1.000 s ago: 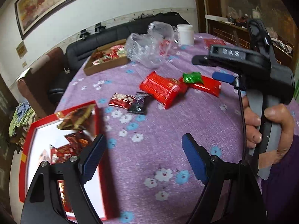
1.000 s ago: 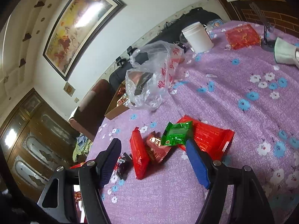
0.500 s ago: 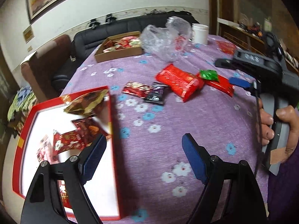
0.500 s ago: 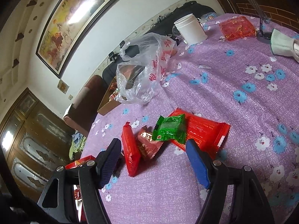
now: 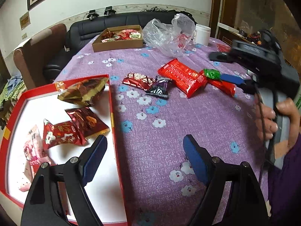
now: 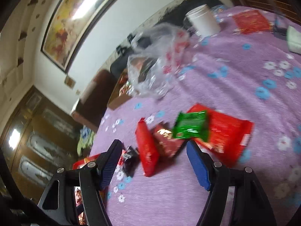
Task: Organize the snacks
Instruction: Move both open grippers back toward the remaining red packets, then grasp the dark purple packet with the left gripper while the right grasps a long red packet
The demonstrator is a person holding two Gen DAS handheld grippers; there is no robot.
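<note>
A red-rimmed white tray (image 5: pixel 112 113) at the left holds several snack packets, among them a brown-gold one (image 5: pixel 82 91) and a dark red one (image 5: pixel 86 120). Loose snacks lie mid-table: a long red pack (image 5: pixel 181 77), a red-white packet (image 5: pixel 137 80), a purple-black packet (image 5: pixel 159 88), a green packet (image 5: pixel 211 74) on another red pack (image 5: pixel 223 86). My left gripper (image 5: pixel 144 150) is open and empty, astride the tray's right rim. My right gripper (image 6: pixel 154 158) is open and empty, just before the long red pack (image 6: pixel 147 148) and green packet (image 6: pixel 191 125).
A cardboard box of snacks (image 5: pixel 118 39) stands at the table's far side. A crumpled clear plastic bag (image 5: pixel 169 35) and a white jar (image 5: pixel 202 33) stand beside it. A red packet (image 6: pixel 250 21) lies far right. The purple flowered cloth (image 5: pixel 169 124) covers the table.
My left gripper has drawn back and swung left, so more of the tray shows. My right gripper has moved closer to the green and red packs. Both stay open.
</note>
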